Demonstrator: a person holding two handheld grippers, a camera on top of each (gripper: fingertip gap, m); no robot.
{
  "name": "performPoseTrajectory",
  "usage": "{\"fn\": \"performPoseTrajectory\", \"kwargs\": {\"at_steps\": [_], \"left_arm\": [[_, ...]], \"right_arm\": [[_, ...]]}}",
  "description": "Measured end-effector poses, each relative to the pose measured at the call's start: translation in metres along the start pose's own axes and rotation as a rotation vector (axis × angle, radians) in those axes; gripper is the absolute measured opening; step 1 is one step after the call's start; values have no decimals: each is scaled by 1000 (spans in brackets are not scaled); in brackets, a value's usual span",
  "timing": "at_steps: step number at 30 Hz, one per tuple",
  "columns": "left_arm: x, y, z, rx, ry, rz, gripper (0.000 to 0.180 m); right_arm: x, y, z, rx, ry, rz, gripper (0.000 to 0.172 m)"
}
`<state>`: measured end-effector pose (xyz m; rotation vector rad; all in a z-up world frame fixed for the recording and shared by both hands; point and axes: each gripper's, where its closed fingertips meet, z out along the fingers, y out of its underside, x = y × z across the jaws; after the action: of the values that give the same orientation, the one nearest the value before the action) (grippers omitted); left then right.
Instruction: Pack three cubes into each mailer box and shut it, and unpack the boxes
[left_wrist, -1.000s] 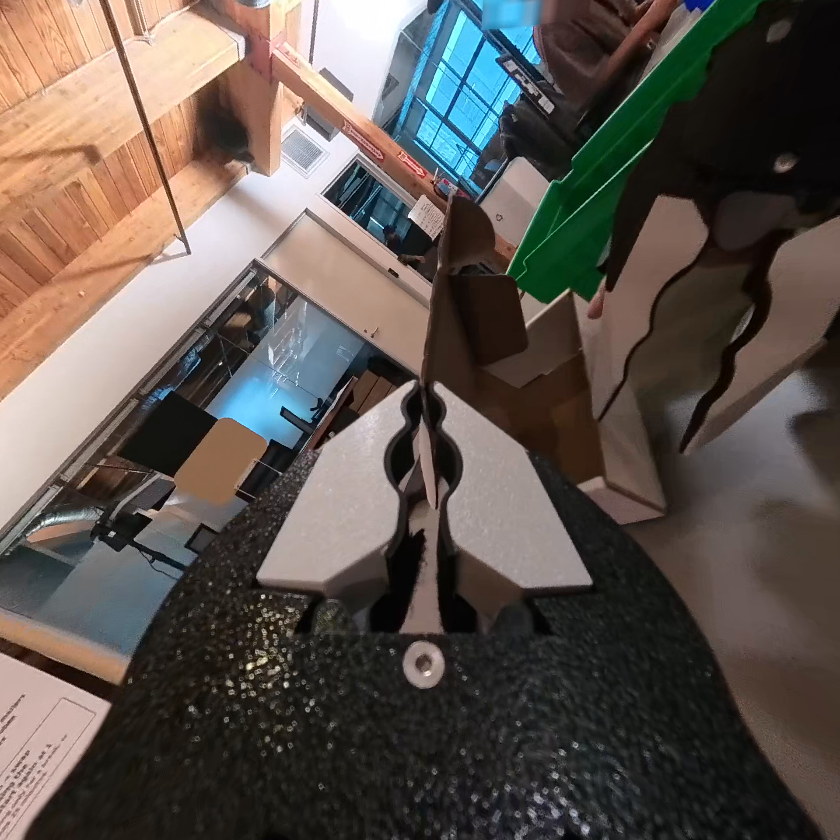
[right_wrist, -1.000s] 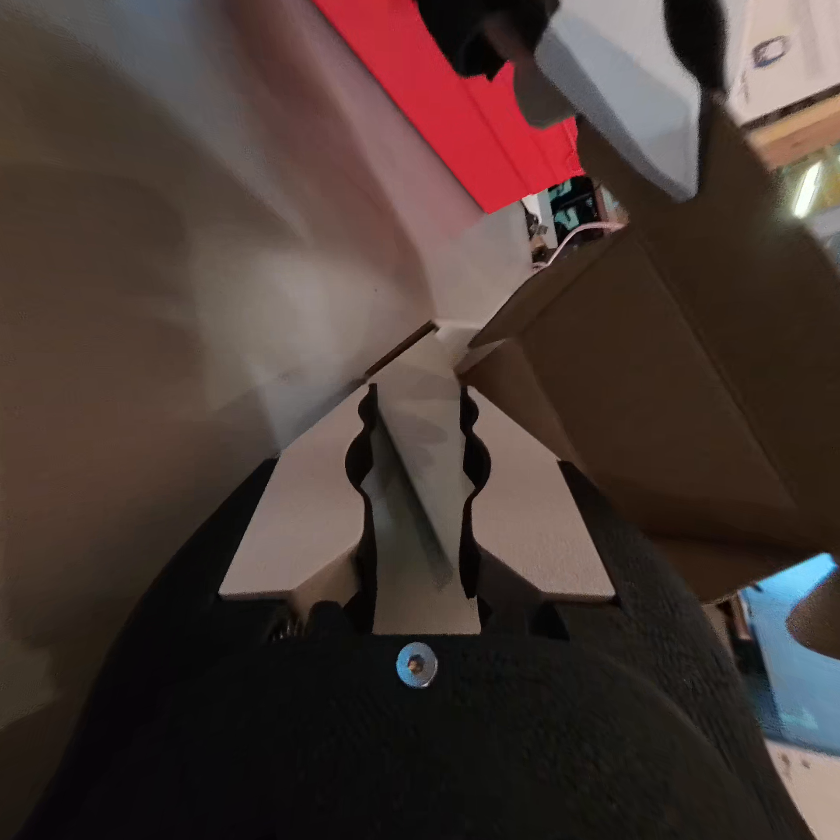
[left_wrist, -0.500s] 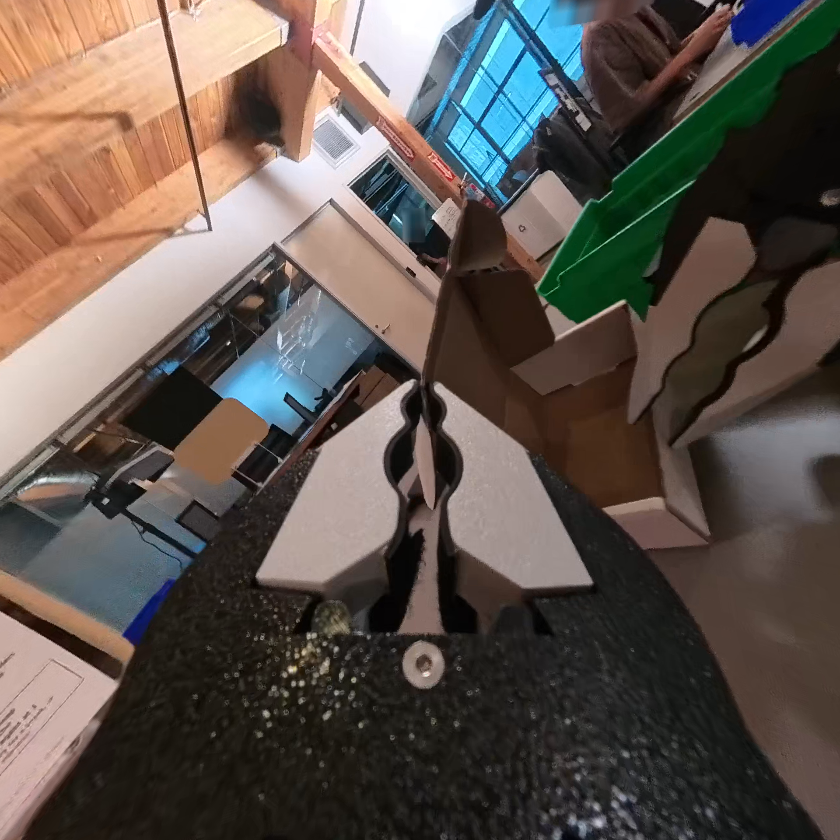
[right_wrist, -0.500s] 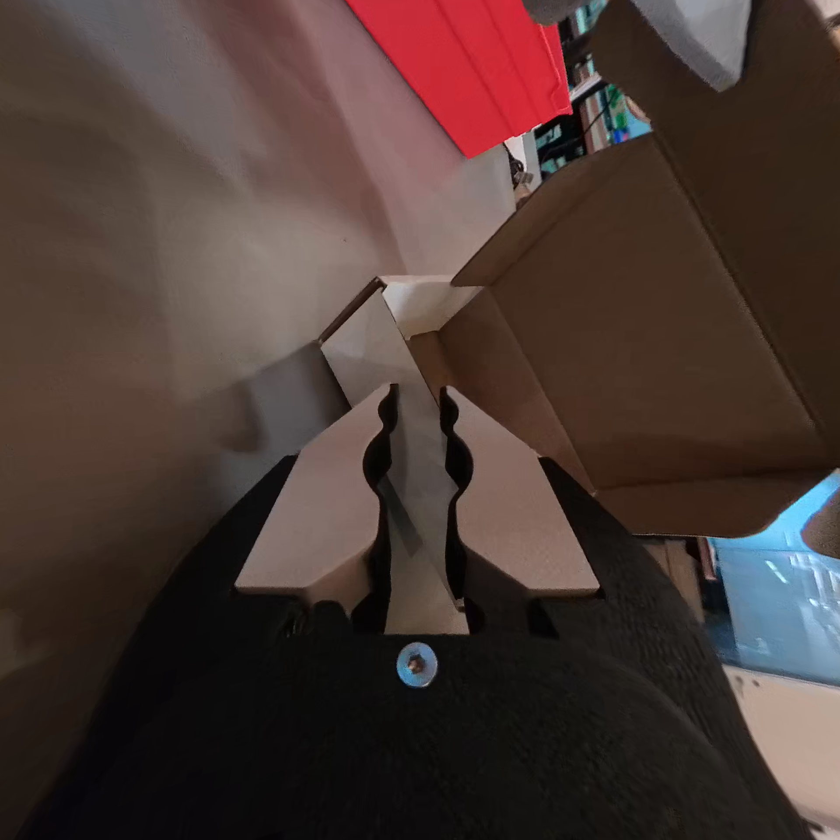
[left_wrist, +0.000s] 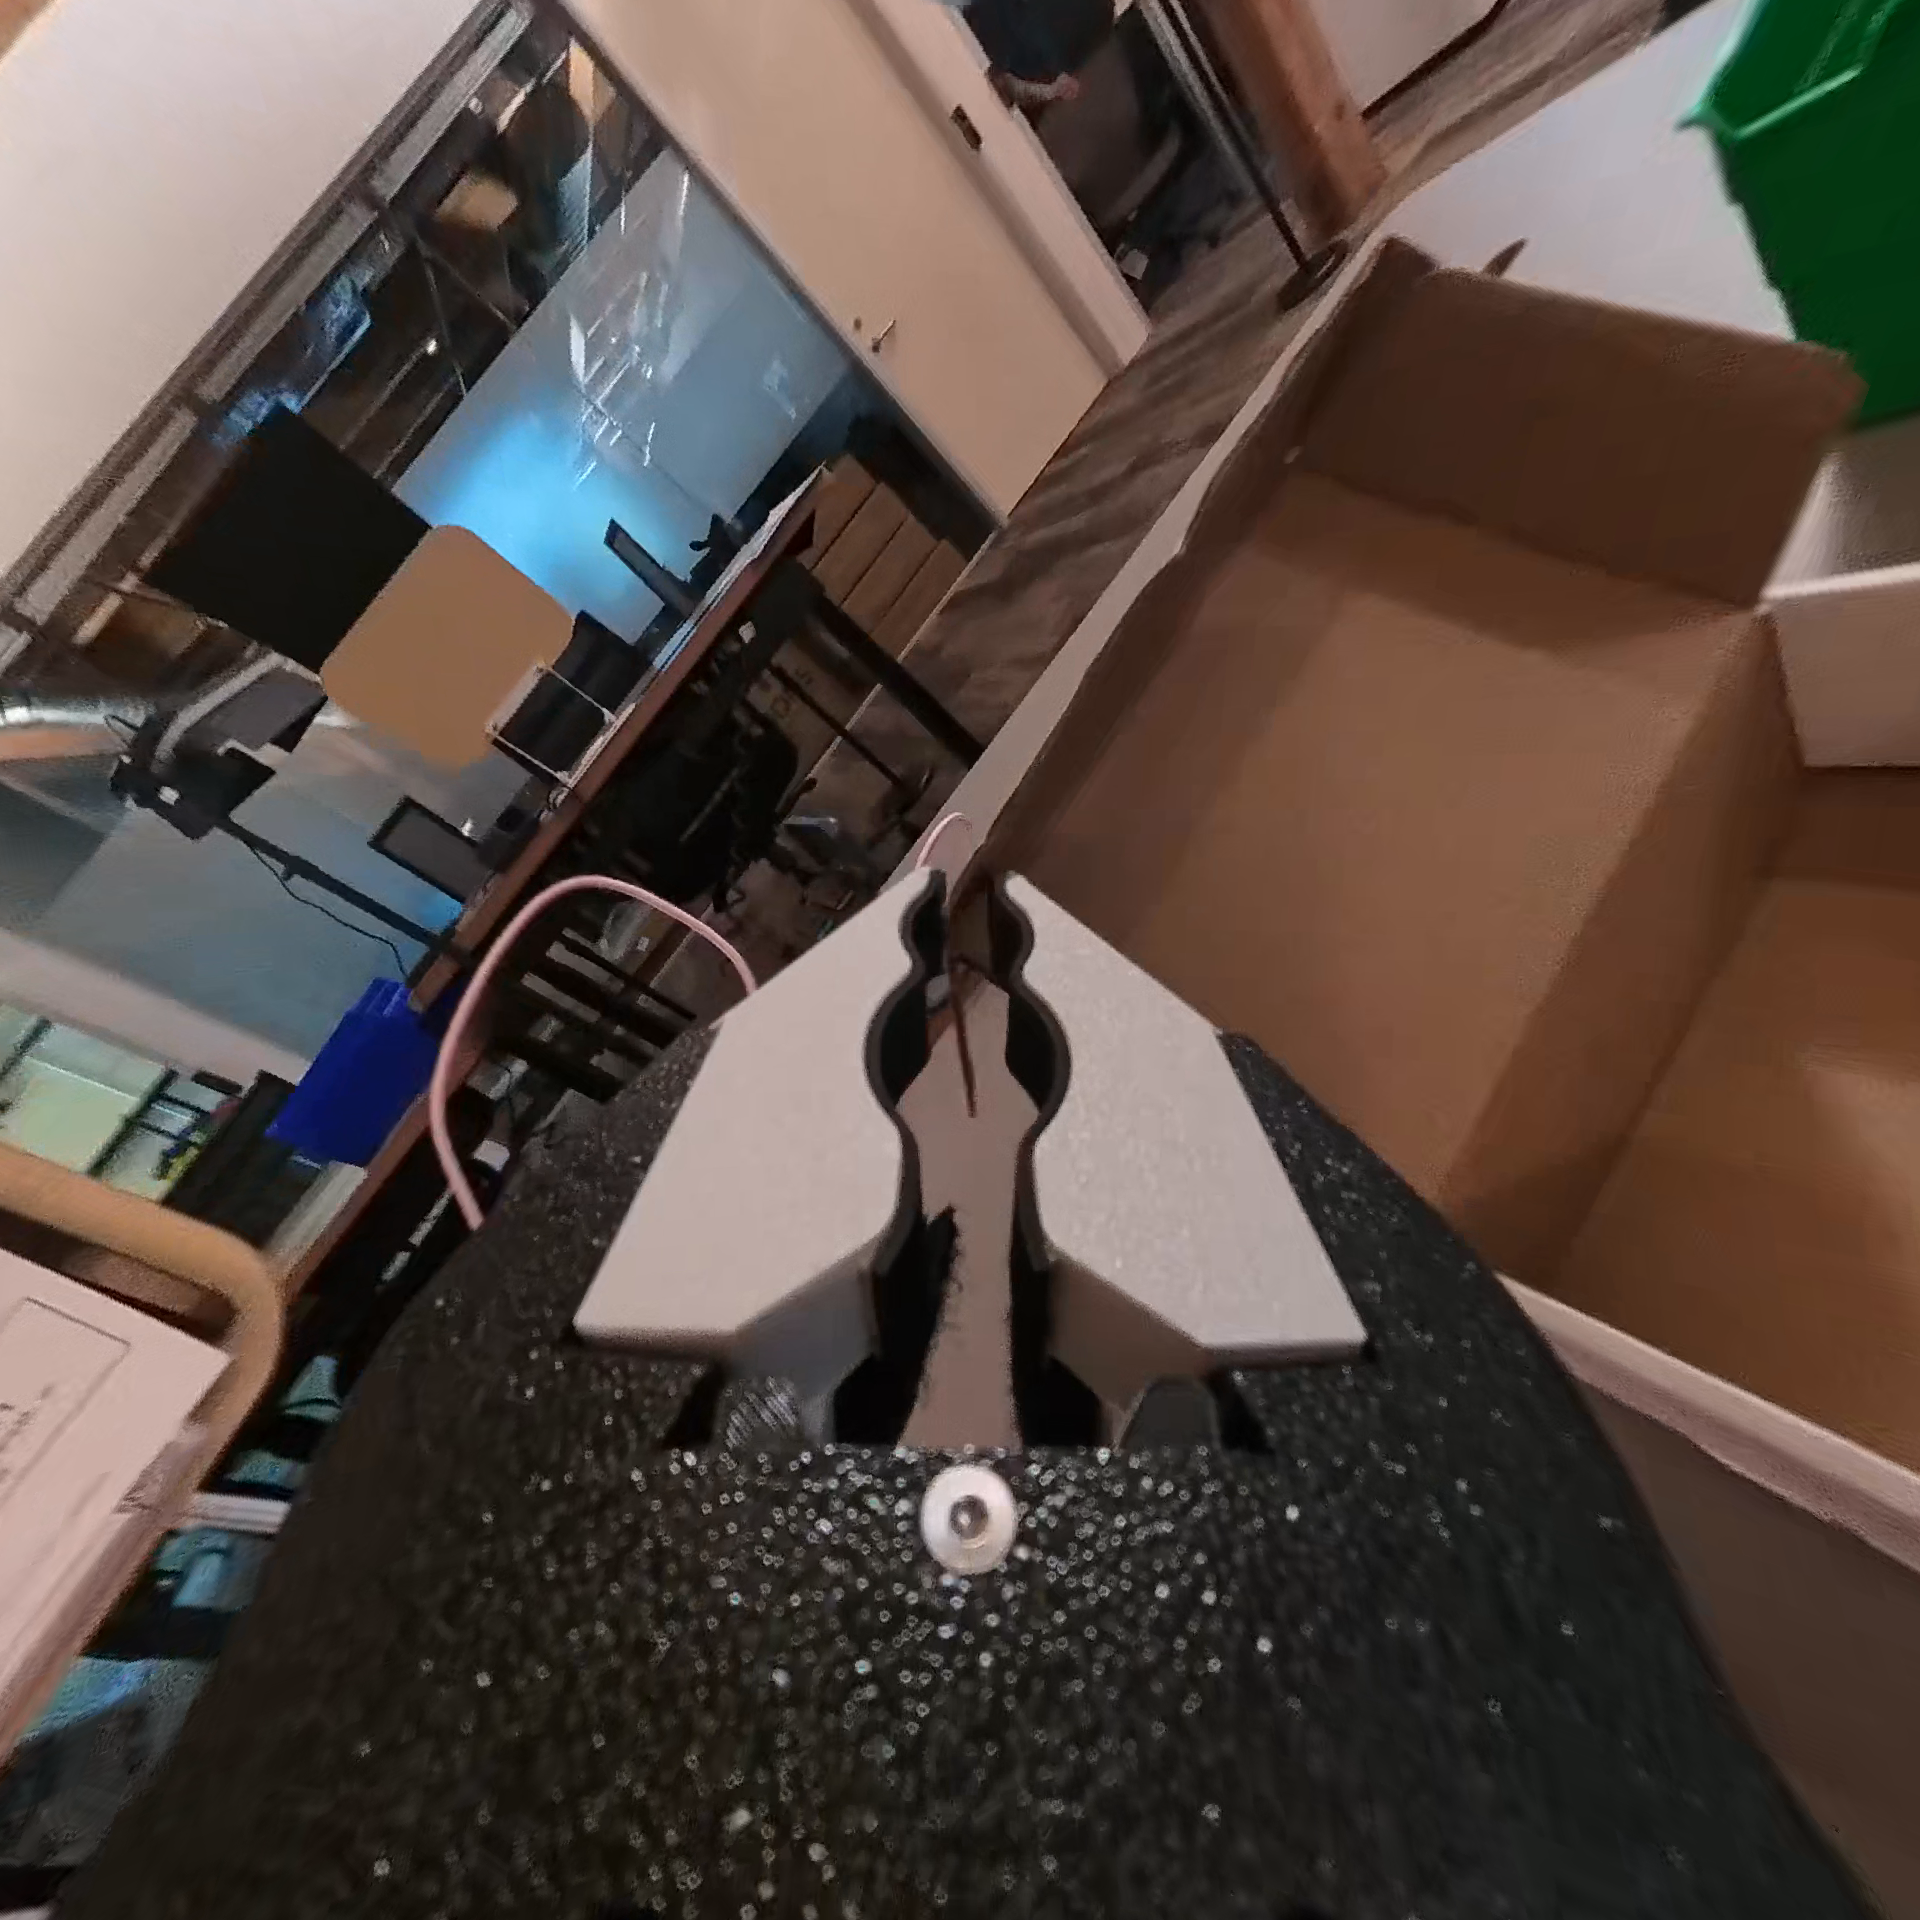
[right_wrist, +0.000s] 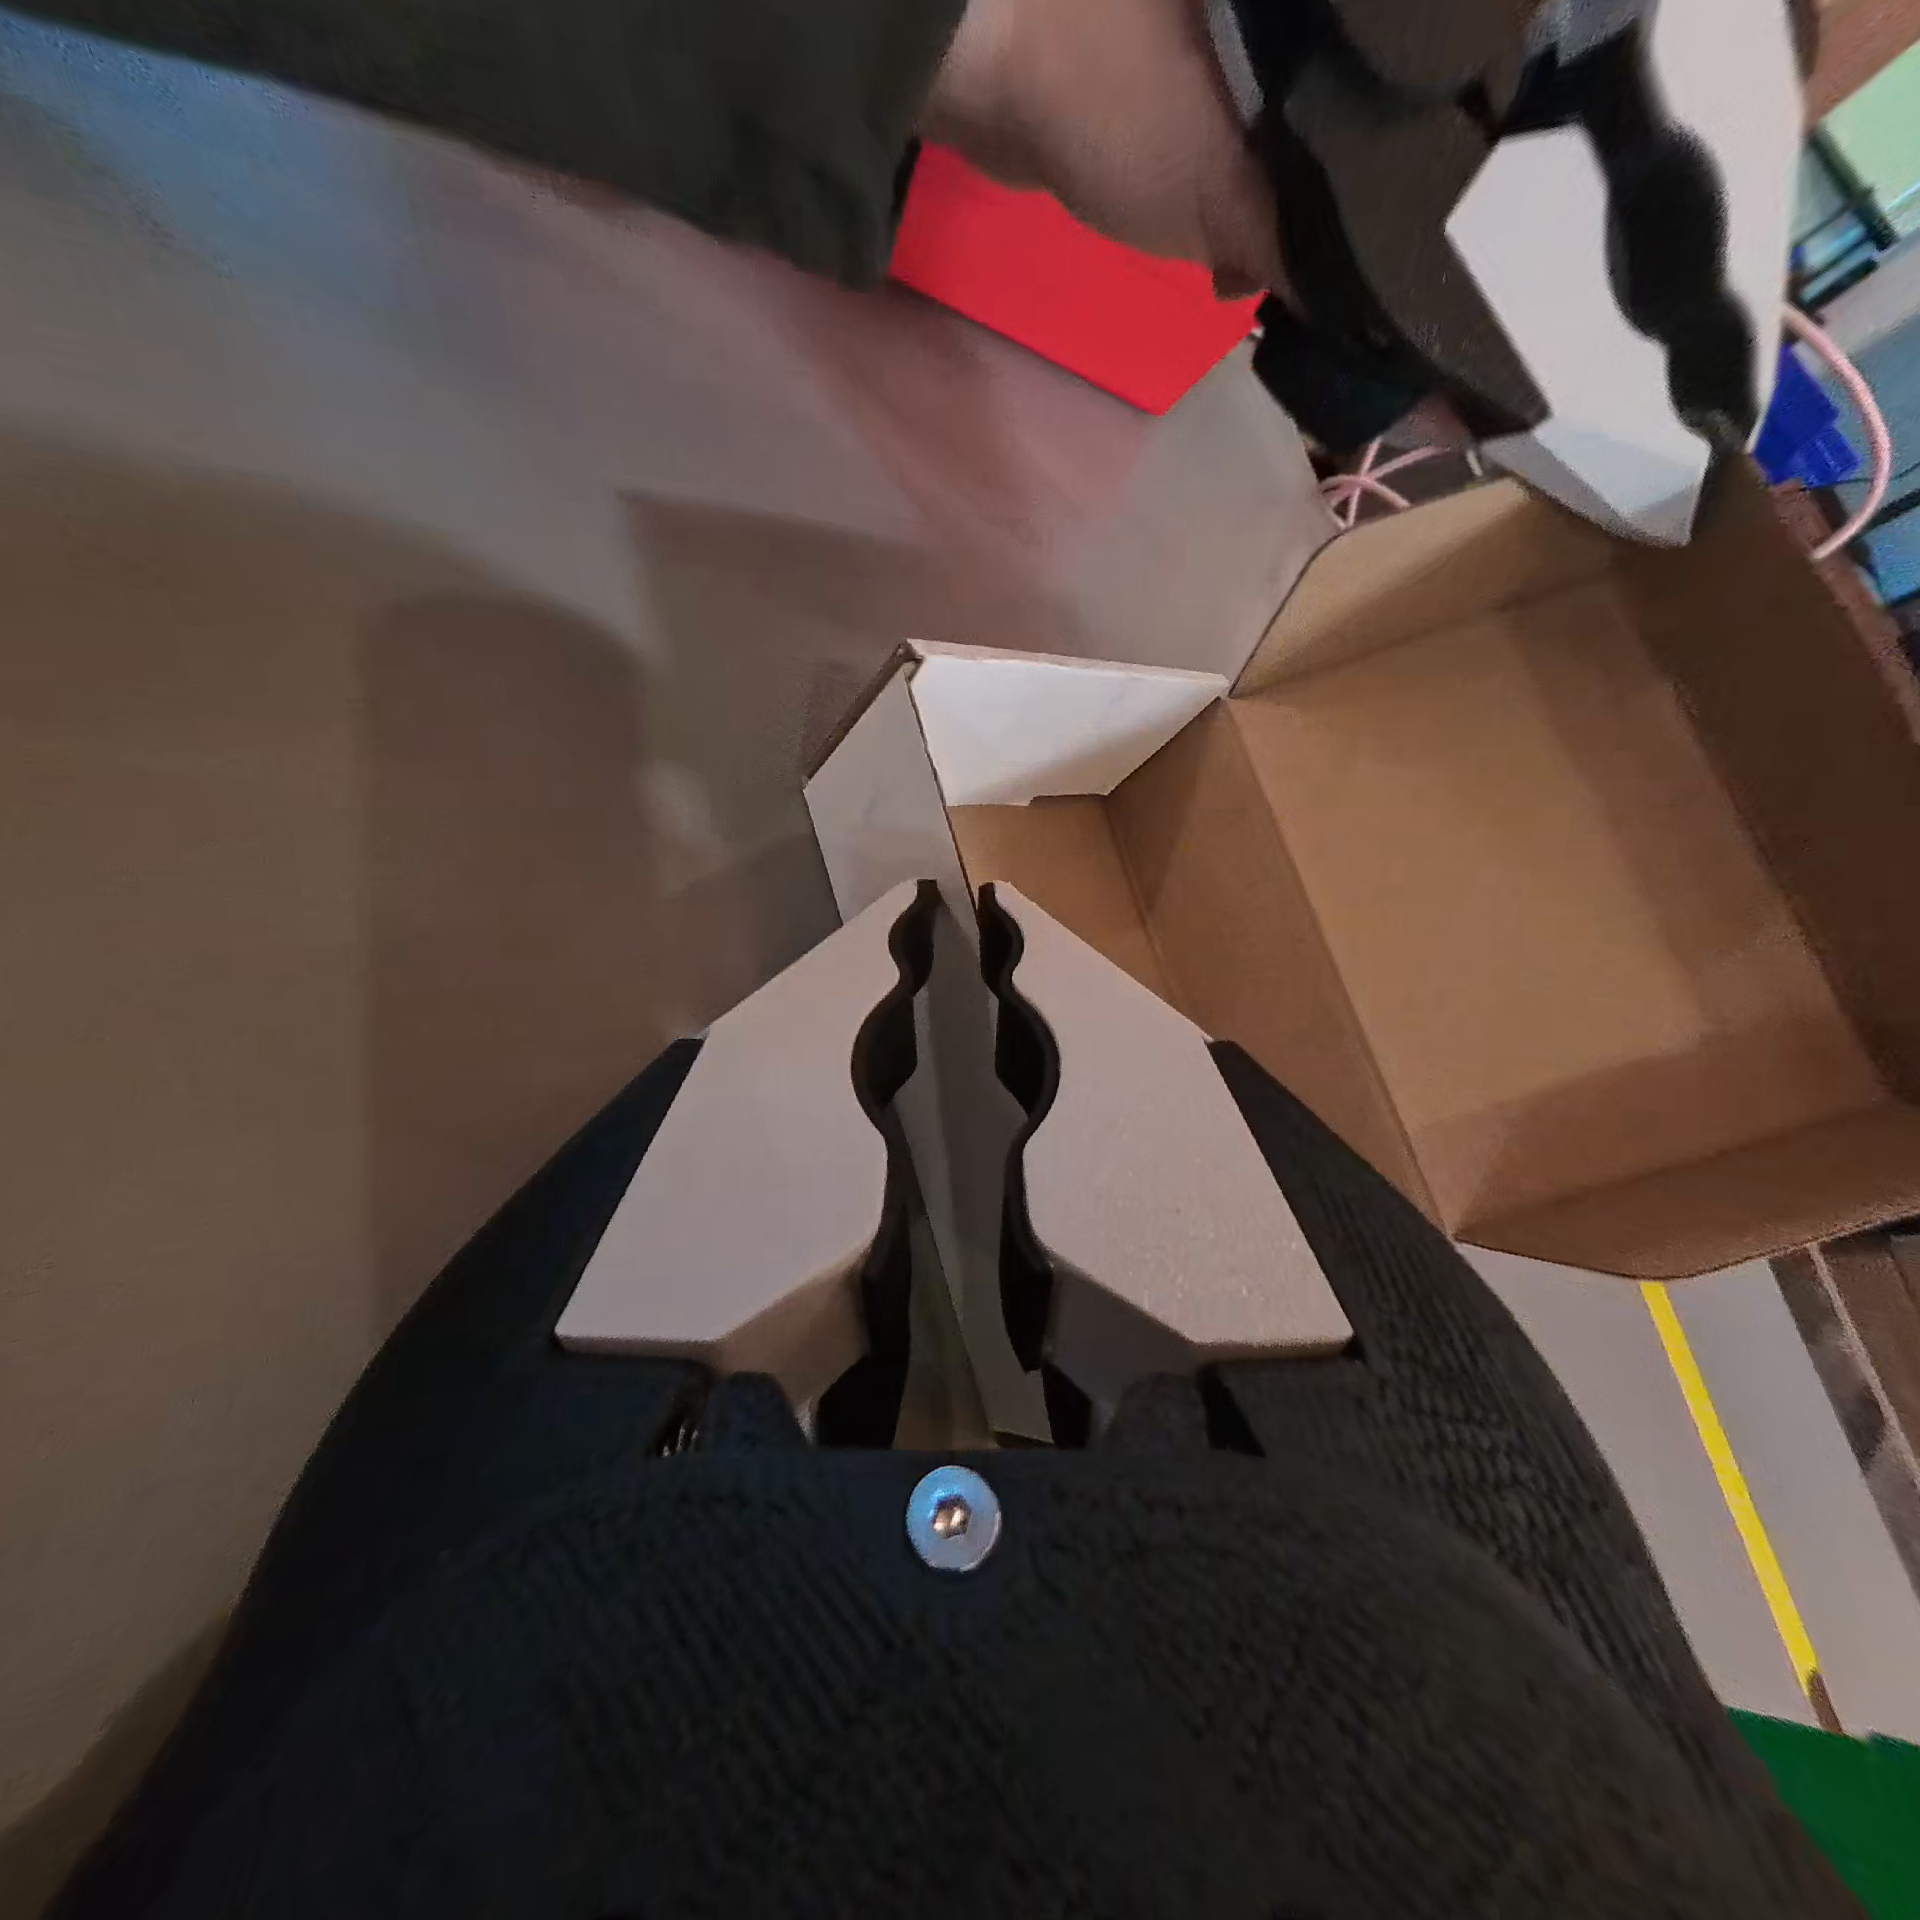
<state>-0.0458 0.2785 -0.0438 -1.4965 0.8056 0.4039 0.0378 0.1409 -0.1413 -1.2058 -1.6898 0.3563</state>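
On the table, one open mailer box (right_wrist: 1507, 935); two hand-held grippers (left_wrist: 961, 894) (right_wrist: 951, 894) each pinch its cardboard.

A pale grey, smooth desk (right_wrist: 436, 582) carries an open mailer box of brown cardboard with white outer walls (right_wrist: 1455, 935), a flat red bin (right_wrist: 1049, 281) beyond it, and a green plastic bin (left_wrist: 1829, 156) near the box.

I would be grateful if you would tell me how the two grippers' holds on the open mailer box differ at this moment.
The right gripper pinches a low side wall of the mailer box, white face out; the left gripper pinches the edge of the raised lid panel, mostly brown inside showing. The right grips near the box's corner, the left at the lid's edge. Both are nearly shut on thin cardboard, and no cubes show in the box.
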Motion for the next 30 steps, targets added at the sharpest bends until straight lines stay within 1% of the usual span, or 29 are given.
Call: {"fn": "performPoseTrajectory", "kwargs": {"at_steps": [2,8,11,13,15,17,19,20,22,24,25,26,28,30], "left_arm": [[-2,2,7,10,24,-66,6],[-2,15,25,-25,88,-259,8],[-1,22,28,-63,122,-386,9],[-5,24,27,-77,113,-468,10],[-12,20,23,-68,94,-518,36],[-16,10,16,-66,124,-560,68],[-18,2,5,-119,170,-546,76],[-21,0,-4,-160,169,-495,77],[-32,-9,-24,-185,136,-390,78],[-43,-20,-47,-205,112,-341,81],[-48,-23,-61,-222,103,-326,80],[-52,-24,-77,-244,106,-307,72],[-61,-18,-112,-299,100,-244,55],[-74,-2,-146,-346,77,-207,31]], "right_arm": [[-1,-1,1,-6,6,5,6],[-1,-5,5,-30,45,-10,6],[-1,-5,6,-41,57,17,7],[-1,-6,8,-41,64,40,7],[0,-7,10,-48,86,34,7],[0,-8,12,-53,112,2,7],[1,-8,13,-51,129,-16,7],[1,-9,13,-48,134,-18,7],[0,-10,13,-32,141,-40,8],[3,-20,10,31,186,-78,11],[5,-33,5,102,224,-112,11],[7,-45,-3,170,272,-148,11],[14,-61,-18,247,377,-224,10],[21,-69,-30,280,470,-283,8]]}}
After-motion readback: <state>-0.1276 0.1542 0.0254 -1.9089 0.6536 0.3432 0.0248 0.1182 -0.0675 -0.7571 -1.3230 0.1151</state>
